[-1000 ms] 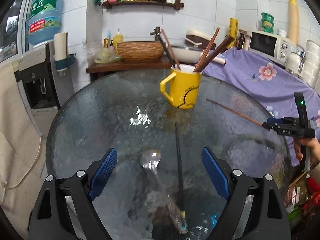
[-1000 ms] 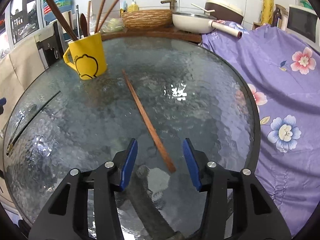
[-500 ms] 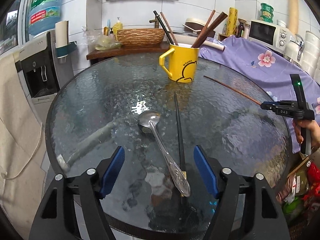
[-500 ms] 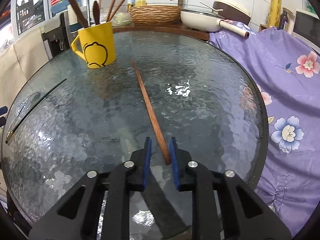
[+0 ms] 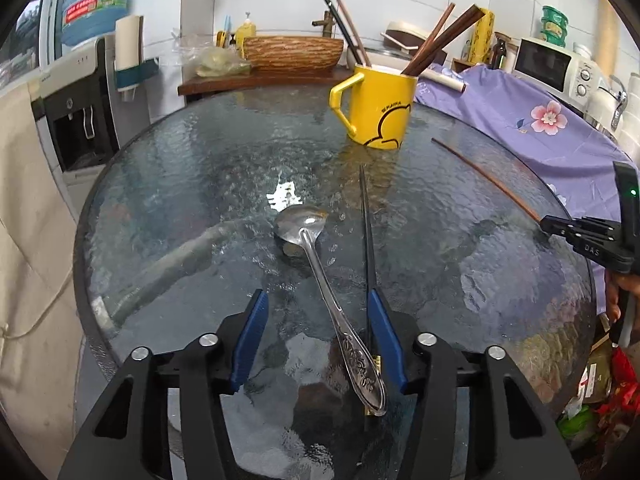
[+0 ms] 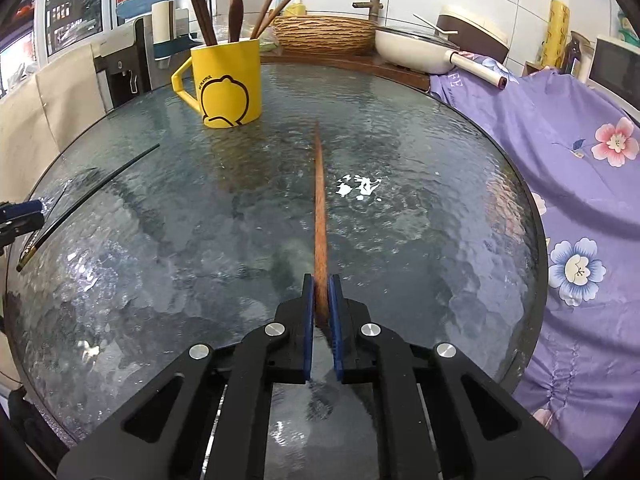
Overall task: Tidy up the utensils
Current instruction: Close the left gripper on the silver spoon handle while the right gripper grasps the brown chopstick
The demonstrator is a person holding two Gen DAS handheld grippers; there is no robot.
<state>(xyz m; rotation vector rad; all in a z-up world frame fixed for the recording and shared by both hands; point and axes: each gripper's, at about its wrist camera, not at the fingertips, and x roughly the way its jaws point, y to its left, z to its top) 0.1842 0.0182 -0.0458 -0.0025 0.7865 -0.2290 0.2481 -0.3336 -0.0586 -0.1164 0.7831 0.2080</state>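
The right tool (image 6: 319, 300) had clamped the brown chopstick (image 6: 319, 200), due for the yellow mug (image 6: 228, 80) at eleven o'clock, while the half-open left tool (image 5: 316, 320), its jaws just closing, straddled the spoon (image 5: 320, 276), gripping nothing yet

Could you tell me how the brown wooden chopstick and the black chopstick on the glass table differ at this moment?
The wooden chopstick is reddish brown; the black chopstick is dark with a gold-coloured end. The right gripper is shut on the wooden one, while the black one lies beside the spoon, both between the left gripper's jaws, which have been closing but are not yet clamped. Both point towards the yellow mug.
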